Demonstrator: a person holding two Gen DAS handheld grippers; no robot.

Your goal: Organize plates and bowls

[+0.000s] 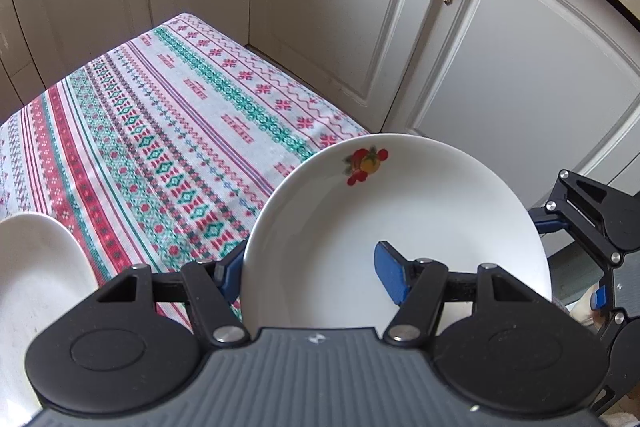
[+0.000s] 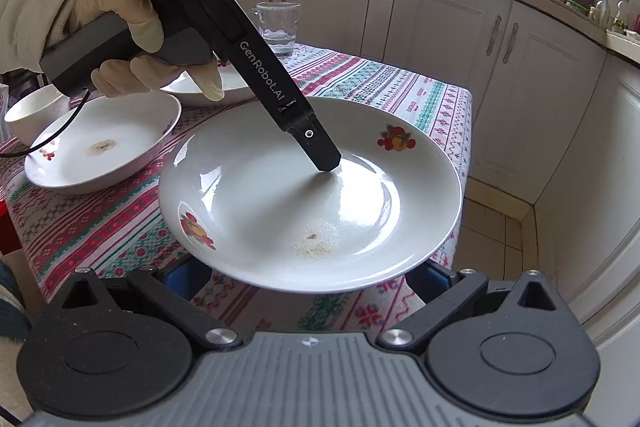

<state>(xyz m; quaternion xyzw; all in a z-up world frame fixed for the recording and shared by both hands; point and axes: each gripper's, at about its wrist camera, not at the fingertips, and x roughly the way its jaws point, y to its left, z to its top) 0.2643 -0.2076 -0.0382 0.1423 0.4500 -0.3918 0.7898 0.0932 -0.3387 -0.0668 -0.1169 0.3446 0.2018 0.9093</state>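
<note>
A white plate with fruit decals (image 2: 280, 203) is held tilted just above the patterned tablecloth (image 2: 120, 227), near the table's right corner. My left gripper (image 1: 316, 271) straddles the plate's rim (image 1: 400, 211), one blue pad (image 1: 390, 277) inside the plate, the other behind it. In the right wrist view its finger (image 2: 320, 151) touches the plate's inner face. My right gripper (image 2: 308, 277) is open, its blue pads (image 2: 184, 277) under the plate's near edge on either side.
A second fruit-decal plate (image 2: 100, 147) lies left of the held one, a third plate (image 2: 224, 83) and a small white bowl (image 2: 32, 111) behind. A glass (image 2: 278, 27) stands at the table's far side. White cabinets (image 2: 500, 67) line the right.
</note>
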